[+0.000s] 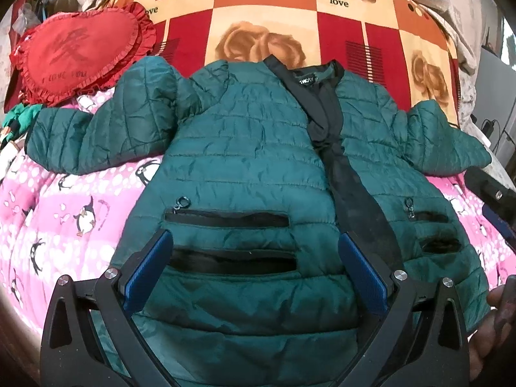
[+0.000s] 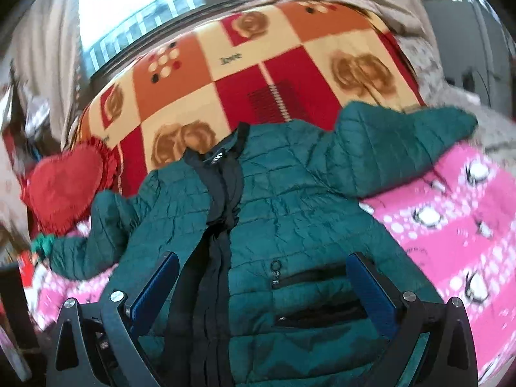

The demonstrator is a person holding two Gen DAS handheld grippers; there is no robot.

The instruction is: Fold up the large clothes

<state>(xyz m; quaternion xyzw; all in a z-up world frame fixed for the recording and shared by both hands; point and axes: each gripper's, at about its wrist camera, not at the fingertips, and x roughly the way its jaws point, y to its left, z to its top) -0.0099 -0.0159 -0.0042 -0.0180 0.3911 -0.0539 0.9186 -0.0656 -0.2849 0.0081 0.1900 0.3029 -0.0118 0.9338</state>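
A dark green quilted jacket (image 1: 245,148) lies face up on the bed, front unzipped with black lining showing, both sleeves spread out to the sides. It also shows in the right wrist view (image 2: 290,200). My left gripper (image 1: 254,245) is open and empty, hovering over the jacket's lower left front by the two zip pockets. My right gripper (image 2: 262,266) is open and empty, above the lower right front and its pockets. The right gripper's body (image 1: 493,200) shows at the right edge of the left wrist view.
A pink penguin-print blanket (image 1: 64,213) covers the near bed. An orange, red and cream rose-print blanket (image 1: 274,16) lies beyond the collar. A red heart-shaped cushion (image 1: 80,51) sits by the left sleeve. Grey bedding (image 2: 451,103) lies at far right; a window (image 2: 145,9) is behind.
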